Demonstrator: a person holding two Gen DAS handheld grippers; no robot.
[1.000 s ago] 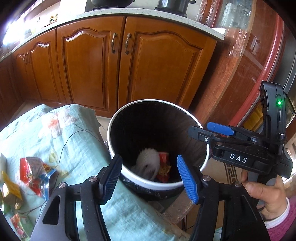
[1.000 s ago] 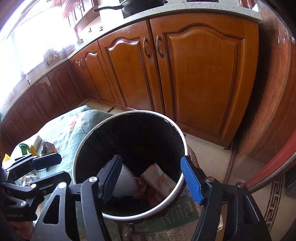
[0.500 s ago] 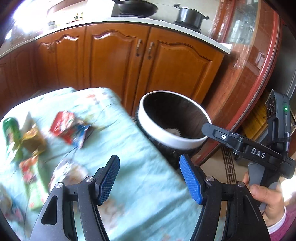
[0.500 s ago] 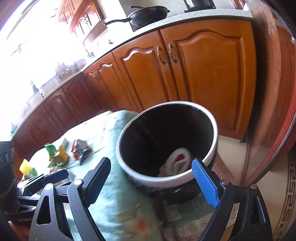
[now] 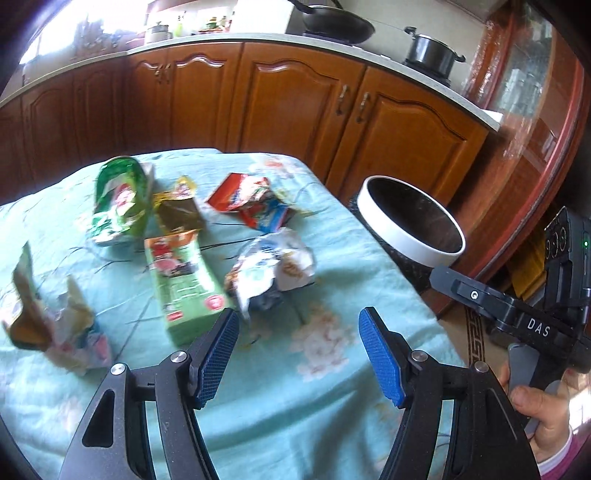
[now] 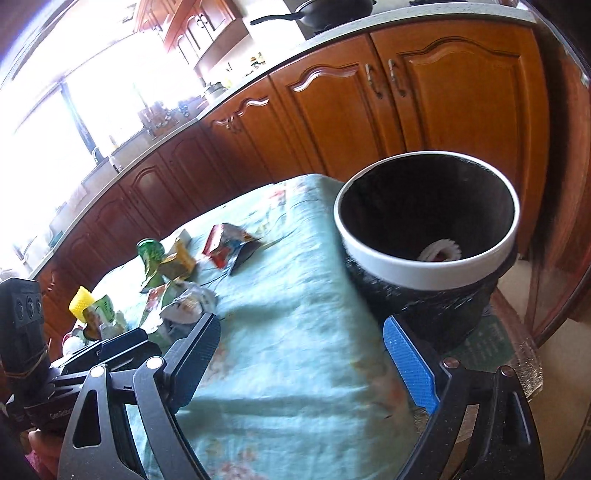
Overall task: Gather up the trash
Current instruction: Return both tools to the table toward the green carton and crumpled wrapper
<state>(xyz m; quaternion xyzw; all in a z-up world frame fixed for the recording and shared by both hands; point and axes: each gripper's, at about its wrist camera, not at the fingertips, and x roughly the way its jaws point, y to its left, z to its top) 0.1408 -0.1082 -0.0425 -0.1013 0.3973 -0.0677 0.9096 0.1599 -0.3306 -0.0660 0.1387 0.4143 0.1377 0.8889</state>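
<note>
Several wrappers lie on the teal tablecloth (image 5: pixel 332 406): a green bag (image 5: pixel 122 199), a red packet (image 5: pixel 247 199), a green carton (image 5: pixel 181 280) and a crumpled white wrapper (image 5: pixel 273 266). My left gripper (image 5: pixel 297 332) hovers open over the cloth just in front of the white wrapper, with nothing between its blue pads. The black bin with a white rim (image 6: pixel 424 275) stands off the table's right edge, with white crumpled trash (image 6: pixel 441 251) inside. My right gripper (image 6: pixel 301 332) is wide open and empty over the table corner, close to the bin.
Brown wooden cabinets (image 5: pixel 295 110) run behind the table under a counter with a wok (image 5: pixel 332 22) and a pot (image 5: pixel 432 51). A glass-fronted cupboard (image 5: pixel 528 92) stands right of the bin. A hand (image 5: pixel 543 413) holds the right tool. More crumpled packets (image 5: pixel 55 325) lie far left.
Both grippers have pulled away from over the bin toward the table; the wrappers have come into the left view. The right jaws have spread wider.
</note>
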